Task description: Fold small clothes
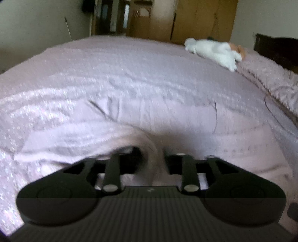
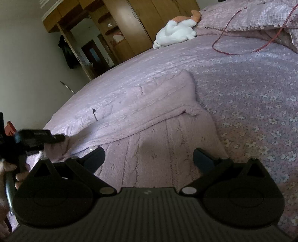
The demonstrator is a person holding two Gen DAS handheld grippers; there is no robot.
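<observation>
sweater [image 2: 149, 119] on bed [image 2: 251, 89] | plush toy [image 2: 175, 33] behind | wardrobe [image 2: 149, 16] beyond bed

A white stuffed toy [image 2: 175, 33] (with an orange part at its far end) lies on the lilac flowered bed [image 2: 251, 89] near a red cord [image 2: 240, 54], with a wooden wardrobe [image 2: 141, 20] behind.

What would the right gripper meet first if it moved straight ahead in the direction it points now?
Most likely the pink knitted sweater. The right gripper is open, and the sweater fills the view between its fingers; the folded-over layer lies just beyond. Its height above the fabric is unclear.
</observation>
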